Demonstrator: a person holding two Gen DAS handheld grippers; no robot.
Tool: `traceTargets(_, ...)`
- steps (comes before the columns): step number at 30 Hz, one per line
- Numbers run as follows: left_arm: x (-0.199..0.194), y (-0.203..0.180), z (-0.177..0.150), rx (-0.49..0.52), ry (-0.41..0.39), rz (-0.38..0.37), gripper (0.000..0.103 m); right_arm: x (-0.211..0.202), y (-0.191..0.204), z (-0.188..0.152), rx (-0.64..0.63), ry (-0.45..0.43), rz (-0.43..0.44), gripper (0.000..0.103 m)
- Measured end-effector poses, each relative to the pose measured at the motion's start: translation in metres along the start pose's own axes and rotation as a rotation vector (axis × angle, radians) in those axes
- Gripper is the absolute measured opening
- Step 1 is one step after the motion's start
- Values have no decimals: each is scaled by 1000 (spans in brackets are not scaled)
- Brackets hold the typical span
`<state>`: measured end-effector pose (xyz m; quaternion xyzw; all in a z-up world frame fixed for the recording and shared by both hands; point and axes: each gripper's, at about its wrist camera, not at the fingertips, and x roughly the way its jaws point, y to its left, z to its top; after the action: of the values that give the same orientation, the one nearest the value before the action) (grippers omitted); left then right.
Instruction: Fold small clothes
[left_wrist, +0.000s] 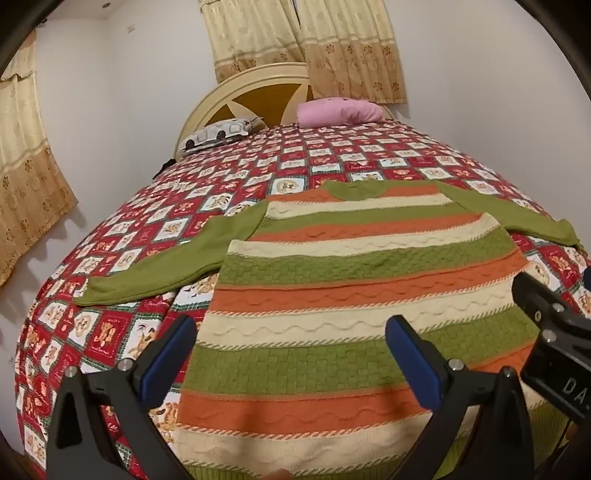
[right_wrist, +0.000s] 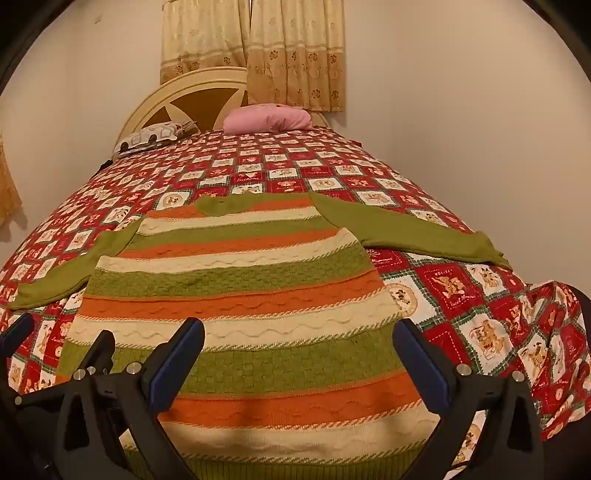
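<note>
I see the bed filling both views, covered in a red patchwork quilt with bear squares, its cream headboard against the far wall under tan curtains. The striped knit sweater lies flat on the quilt near the foot, hem toward me, green sleeves spread out to both sides. A pink pillow and a patterned pillow sit at the head, well apart from the sweater. My left gripper hovers over the sweater's lower left part, jaws spread wide, holding nothing. My right gripper hangs over the lower right part, equally wide and empty.
</note>
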<state>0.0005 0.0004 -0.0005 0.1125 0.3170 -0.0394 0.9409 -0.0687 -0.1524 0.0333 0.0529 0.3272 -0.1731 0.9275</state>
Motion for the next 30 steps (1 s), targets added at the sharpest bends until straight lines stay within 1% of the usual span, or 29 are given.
traceTargets(3, 2, -1, -1, -9, 13, 2, 103, 1, 1, 0, -1, 9, -1, 102)
traceTargets(5, 1, -4, -1, -15, -5, -3, 103, 1, 1, 0, -3, 9, -3, 102)
traceTargets(7, 2, 2, -4, -41, -7, -17, 103, 2, 2, 0, -4, 9, -3, 102)
traceTargets(10, -1, -1, -5, -33, -10, -10, 103, 2, 2, -1, -3, 9, -5, 102)
traceTargets(14, 4, 6, -3, -37, 11, -19, 103, 1, -1, 0, -5, 9, -6, 102)
traceTargets(20, 4, 8, -5, -32, 7, -14, 103, 2, 1, -4, 0, 11, -3, 102)
traceTargets(25, 5, 8, -4, -36, 16, -16, 103, 3, -1, -1, 2, 14, 0, 102)
traceTargets(30, 7, 8, -6, -38, 29, -18, 103, 3, 3, -6, 1, 18, -1, 102)
